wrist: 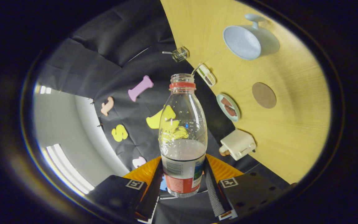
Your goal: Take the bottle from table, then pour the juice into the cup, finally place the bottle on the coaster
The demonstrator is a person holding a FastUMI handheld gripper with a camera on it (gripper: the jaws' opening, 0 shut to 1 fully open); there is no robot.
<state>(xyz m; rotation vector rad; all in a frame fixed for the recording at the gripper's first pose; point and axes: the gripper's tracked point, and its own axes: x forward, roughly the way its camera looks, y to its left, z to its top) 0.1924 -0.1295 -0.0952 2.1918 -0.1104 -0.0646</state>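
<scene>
In the gripper view my claw (183, 183) is clamped on the bottle (182, 137), both fingers pressing its labelled lower body from either side; the bottle is uncapped, its open neck pointing away from me, and the pale juice sits low in it, roughly at the top of the label. The whole scene is rolled, so the wooden surface (297, 124) stands up beside the bottle, which I judge to mean I am lifted clear and tipping toward the pour; the cup (242, 42) lies beyond the neck and off to one side, well apart from it, mouth facing me. To pour well I should bring the neck over the cup's rim before tilting further, then roll slowly so the juice runs in a thin stream; the grip must not slacken. The coaster (264, 95) waits between cup and me, near a small plate (228, 107) and a white box (238, 143).
</scene>
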